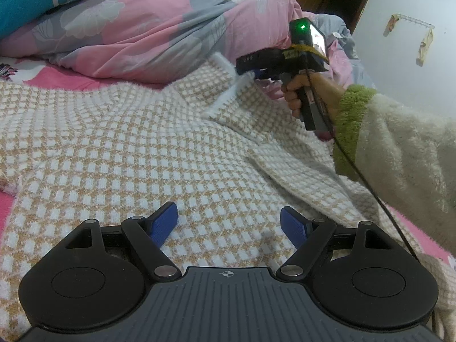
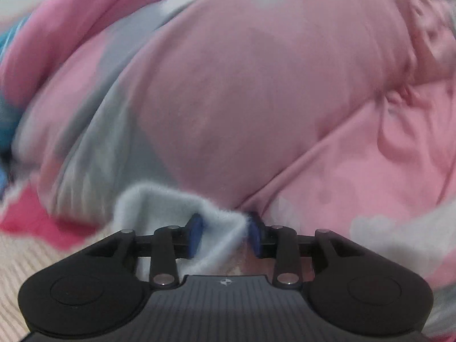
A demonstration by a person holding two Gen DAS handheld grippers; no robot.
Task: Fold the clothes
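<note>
Bed's mostly covered by a pink and grey quilt (image 1: 136,28) bunched up at the back, with the checked sweater (image 1: 119,154) spread flat in front of it, tan and white squares, taking up most of the near side. One sleeve (image 1: 236,99) is on the right side of the left-wrist view, with its white cuff (image 2: 171,208) lifted off the bed.

Looks like the sleeve fold is the step in hand. A person's hand (image 1: 305,94) in a fluffy cream sleeve holds the right gripper (image 2: 223,233) up at that cuff. The white edge sits between its blue pads, jaws about half closed. The right view is blurry, so I can't tell if the pads are really pinching or just around it.

The left gripper (image 1: 228,228) hovers over the lower body of the sweater, jaws wide apart, nothing in them.

Next move, I'd guess: get a firm pinch on the cuff, then carry it across the chest so the sleeve lies flat on the body. The knit is fuzzy and floppy, so a loose pinch could let it slip out.
</note>
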